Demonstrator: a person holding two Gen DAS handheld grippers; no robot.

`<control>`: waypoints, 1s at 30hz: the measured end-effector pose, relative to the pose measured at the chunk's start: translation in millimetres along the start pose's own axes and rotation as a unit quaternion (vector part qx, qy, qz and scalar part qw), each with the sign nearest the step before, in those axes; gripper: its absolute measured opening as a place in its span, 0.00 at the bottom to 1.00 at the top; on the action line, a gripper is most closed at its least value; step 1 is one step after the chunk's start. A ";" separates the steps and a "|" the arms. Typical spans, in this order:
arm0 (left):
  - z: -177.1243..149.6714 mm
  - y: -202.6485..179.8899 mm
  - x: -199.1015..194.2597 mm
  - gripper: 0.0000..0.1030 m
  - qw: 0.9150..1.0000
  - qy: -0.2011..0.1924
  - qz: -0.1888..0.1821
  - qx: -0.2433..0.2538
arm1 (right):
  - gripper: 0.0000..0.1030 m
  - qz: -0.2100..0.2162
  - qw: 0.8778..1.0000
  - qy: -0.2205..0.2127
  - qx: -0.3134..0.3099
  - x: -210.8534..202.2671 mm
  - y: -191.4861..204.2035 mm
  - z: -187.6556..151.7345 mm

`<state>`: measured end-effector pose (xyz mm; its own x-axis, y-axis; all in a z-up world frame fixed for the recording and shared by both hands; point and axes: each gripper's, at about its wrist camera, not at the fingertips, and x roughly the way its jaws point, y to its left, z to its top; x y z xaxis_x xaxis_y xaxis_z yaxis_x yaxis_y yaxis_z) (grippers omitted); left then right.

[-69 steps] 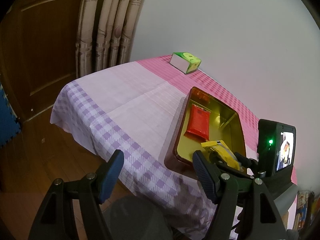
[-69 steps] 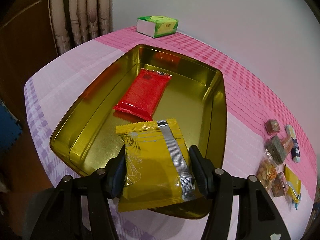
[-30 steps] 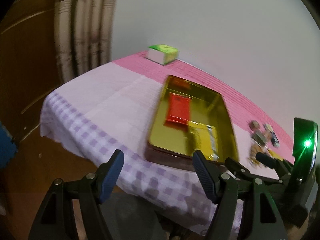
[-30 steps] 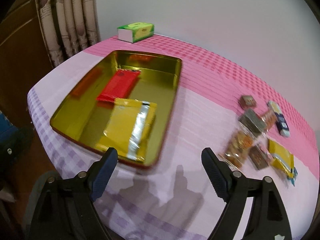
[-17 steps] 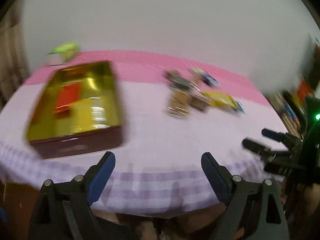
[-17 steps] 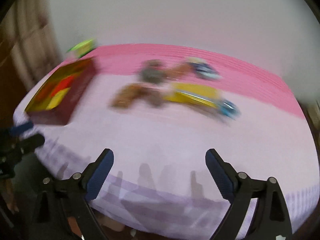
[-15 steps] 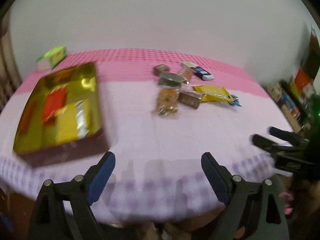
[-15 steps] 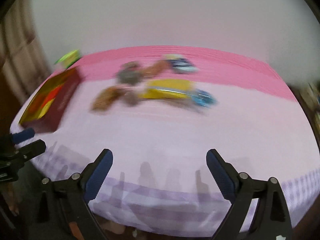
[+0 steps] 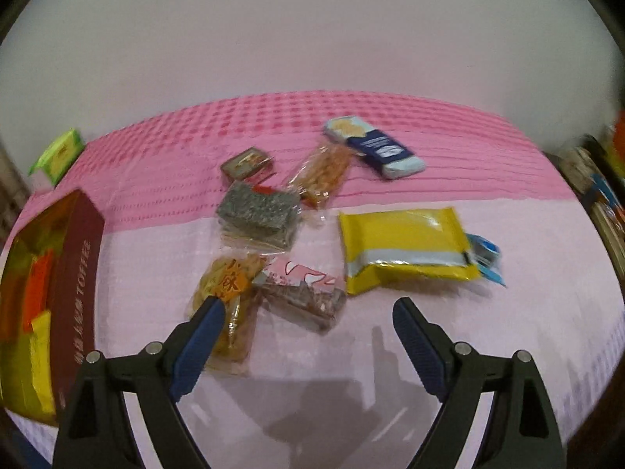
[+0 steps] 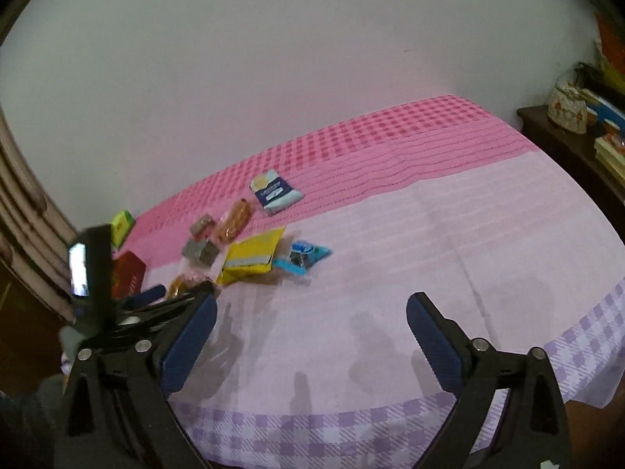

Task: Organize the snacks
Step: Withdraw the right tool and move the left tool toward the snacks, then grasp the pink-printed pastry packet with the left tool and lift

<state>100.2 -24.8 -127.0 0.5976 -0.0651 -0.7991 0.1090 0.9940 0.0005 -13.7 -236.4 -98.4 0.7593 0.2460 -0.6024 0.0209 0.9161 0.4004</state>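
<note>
The left gripper is spread wide and empty above overlapping clear-wrapped snack packets, with the gold toffee tin beside them; it might pinch two at once. The right gripper, jaws opening over bare checked tablecloth, could crowd the left.

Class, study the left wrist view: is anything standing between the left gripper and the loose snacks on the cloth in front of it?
Nothing visible does. The left gripper is open above bare tablecloth, with the pink-wrapped bar and the orange snack bag lying directly ahead, unobstructed.
</note>
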 end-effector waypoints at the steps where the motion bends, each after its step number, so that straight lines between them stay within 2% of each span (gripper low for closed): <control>1: -0.7 1.7 6.0 0.87 1.000 0.004 0.005 -0.019 | 0.96 0.001 1.000 0.001 0.006 -2.8 -3.2 -0.3; 3: 0.1 -0.4 6.1 0.86 0.999 -0.019 0.018 -0.028 | 0.96 0.008 1.000 0.003 0.020 -2.7 -6.5 -0.1; 6: 3.3 -4.4 11.2 0.82 0.999 -0.021 0.028 -0.022 | 0.96 0.019 1.000 0.007 0.016 -0.7 -1.2 -1.0; 7: 4.4 -5.3 11.1 0.71 0.999 -0.025 0.033 -0.018 | 0.96 0.023 1.000 0.009 0.013 0.0 0.9 -1.4; 8: 7.3 -6.2 12.7 0.49 0.999 -0.029 0.032 -0.013 | 0.96 0.027 1.000 0.011 0.009 0.9 3.7 -1.9; 11: 9.1 -4.5 13.0 0.47 1.000 -0.020 0.009 -0.011 | 0.96 0.034 0.999 0.016 0.000 1.7 8.2 -4.1; 14: 6.0 -6.3 3.0 0.46 1.000 -0.030 0.002 0.008 | 0.96 0.035 0.999 0.022 0.003 3.6 7.7 -5.0; 20: 8.9 -8.9 -31.5 0.45 0.997 -0.063 -0.040 0.034 | 0.96 0.032 0.999 0.020 0.003 2.7 10.0 -4.9; 30: 33.0 -8.7 -107.2 0.45 0.987 -0.135 -0.068 0.054 | 0.96 0.035 0.999 0.028 -0.002 1.1 14.7 -7.1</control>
<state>61.4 -29.4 -21.5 0.7599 -0.2328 -0.6070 0.2778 0.9604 -0.0206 -17.2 -220.4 -98.1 0.7208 0.3277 -0.6108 -0.0345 0.8970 0.4406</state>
